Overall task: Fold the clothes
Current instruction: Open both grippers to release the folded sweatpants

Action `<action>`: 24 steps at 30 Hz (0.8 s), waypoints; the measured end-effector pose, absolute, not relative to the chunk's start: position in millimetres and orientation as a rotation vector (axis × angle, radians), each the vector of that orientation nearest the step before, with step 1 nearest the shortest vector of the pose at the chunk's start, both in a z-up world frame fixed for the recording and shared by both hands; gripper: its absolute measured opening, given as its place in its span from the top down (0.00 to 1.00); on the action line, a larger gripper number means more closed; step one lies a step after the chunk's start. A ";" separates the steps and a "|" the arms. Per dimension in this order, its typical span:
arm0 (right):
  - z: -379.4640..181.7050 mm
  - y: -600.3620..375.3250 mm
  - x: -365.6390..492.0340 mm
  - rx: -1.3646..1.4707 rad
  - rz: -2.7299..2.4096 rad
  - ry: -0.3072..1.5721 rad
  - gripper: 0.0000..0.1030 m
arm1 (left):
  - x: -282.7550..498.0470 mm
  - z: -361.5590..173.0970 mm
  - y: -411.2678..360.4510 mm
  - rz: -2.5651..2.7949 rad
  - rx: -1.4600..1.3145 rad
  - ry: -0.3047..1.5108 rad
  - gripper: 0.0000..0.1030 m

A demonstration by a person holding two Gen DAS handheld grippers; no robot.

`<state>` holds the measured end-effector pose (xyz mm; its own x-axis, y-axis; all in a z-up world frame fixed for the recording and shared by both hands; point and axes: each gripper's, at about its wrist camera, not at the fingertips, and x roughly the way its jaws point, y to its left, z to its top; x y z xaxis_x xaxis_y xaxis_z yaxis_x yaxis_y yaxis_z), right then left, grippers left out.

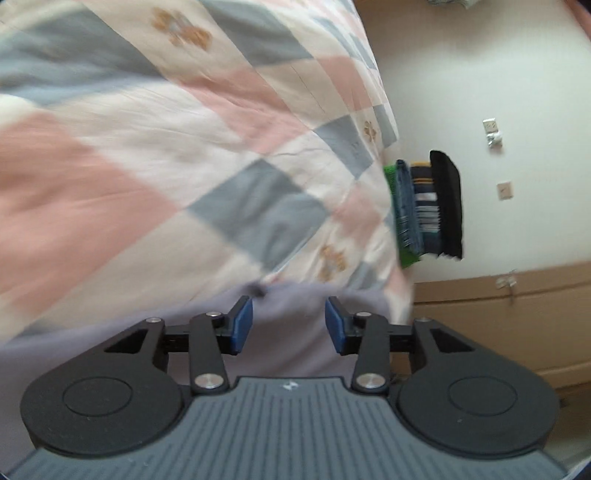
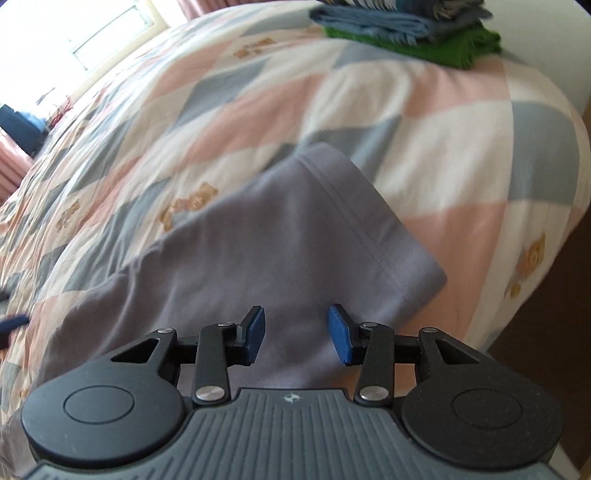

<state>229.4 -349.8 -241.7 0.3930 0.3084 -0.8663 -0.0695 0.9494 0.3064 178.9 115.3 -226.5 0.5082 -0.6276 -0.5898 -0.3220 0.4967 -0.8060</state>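
Garment: lilac-grey cloth [image 2: 280, 251] lies flat on the bed, partly folded by the look of it; hemmed end points far-right, the rest runs back near-left under the right tool.
Long axis: diagonal, from near-left to far-right in the right wrist view; hem stitching crosses it at the far end.
Right tool [image 2: 296, 332]: jaws apart, nothing between them; hangs over the near part of the cloth, hemmed corner just ahead and to the right. Contact with the cloth cannot be told.
Left tool [image 1: 289, 325]: jaws apart, empty; same cloth [image 1: 291, 332] fills the gap below it, its far edge just ahead of the tips. View is rolled sideways and blurred.
Nearer arm: right tool is the better placed for the hemmed end; the left sits over another edge of the cloth, which one I cannot tell.
Judgement: the next fold likely turns on taking the hemmed end and carrying it back along the diagonal.
Risk: soft quilt gives underfoot; a pinch may catch the quilt with the cloth.
Surface: bed with a quilt [image 2: 424, 122] in pink, white and grey-blue checks with bear prints.
Stack: folded clothes [image 2: 413, 33], green at the bottom, at the far-right corner of the bed, well apart from the cloth.
Room: pale wall [image 1: 517, 74] with sockets, wooden panel [image 1: 498, 325], bright window [image 2: 110, 33] far-left.
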 end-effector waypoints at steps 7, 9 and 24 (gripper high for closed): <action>-257.7 -358.2 228.9 0.307 0.193 1.159 0.56 | 228.1 -277.7 93.1 -0.250 -1.167 1.284 0.63; -260.3 -357.6 229.5 0.314 0.189 1.160 0.53 | 231.9 -285.8 88.0 -0.251 -1.161 1.338 0.63; -268.6 -350.6 234.9 0.344 0.147 1.171 0.41 | 237.9 -311.5 72.2 -0.264 -1.327 1.407 0.59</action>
<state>234.9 -350.6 -268.6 0.3866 0.2901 -0.8754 0.0643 0.9385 0.3394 237.9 72.2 -311.5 0.2619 -0.7981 -0.5427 -0.5468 0.3406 -0.7648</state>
